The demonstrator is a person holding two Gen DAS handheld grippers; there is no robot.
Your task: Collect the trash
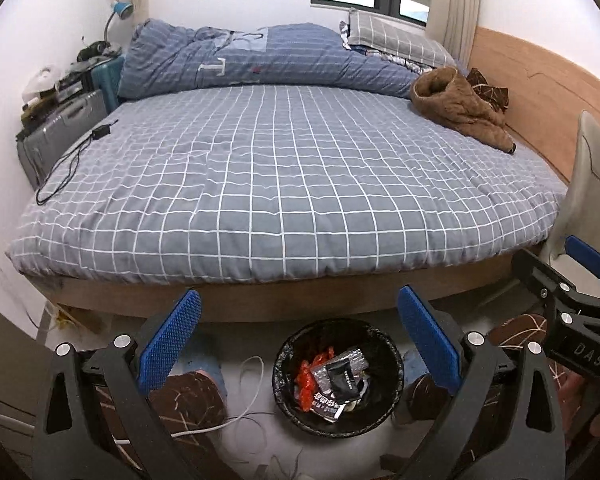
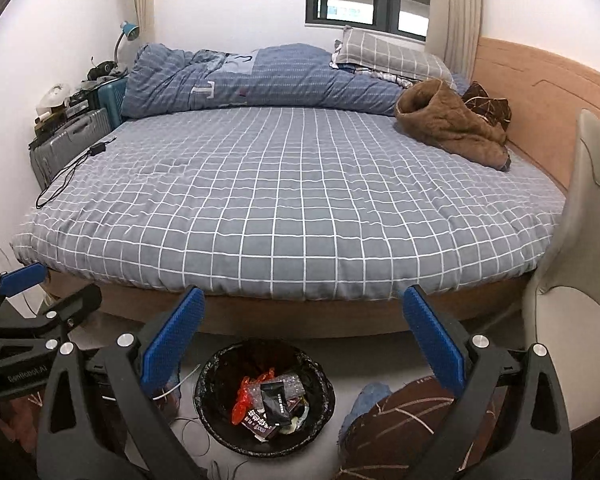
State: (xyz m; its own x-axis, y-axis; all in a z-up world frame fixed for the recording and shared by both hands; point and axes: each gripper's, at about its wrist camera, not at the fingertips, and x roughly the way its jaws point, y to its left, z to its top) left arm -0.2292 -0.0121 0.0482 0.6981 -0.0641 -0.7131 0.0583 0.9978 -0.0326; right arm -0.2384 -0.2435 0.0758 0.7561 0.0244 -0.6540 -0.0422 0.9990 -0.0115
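A round black-lined trash bin (image 1: 396, 376) stands on the floor at the foot of the bed; it also shows in the right wrist view (image 2: 208, 384). Inside lie several wrappers: a red one (image 1: 306, 380), a black packet (image 1: 342, 378) and silver foil (image 2: 290, 384). My left gripper (image 1: 298, 332) is open and empty above the bin. My right gripper (image 2: 304, 328) is open and empty, above and a little right of the bin. Each gripper shows at the edge of the other's view.
A bed with a grey checked cover (image 1: 280, 184) fills the middle. A brown coat (image 1: 456, 108) lies at its far right, a black charger and cable (image 1: 100, 132) at its left. A white chair (image 2: 572, 320) stands right. A white cable (image 1: 236, 420) lies on the floor.
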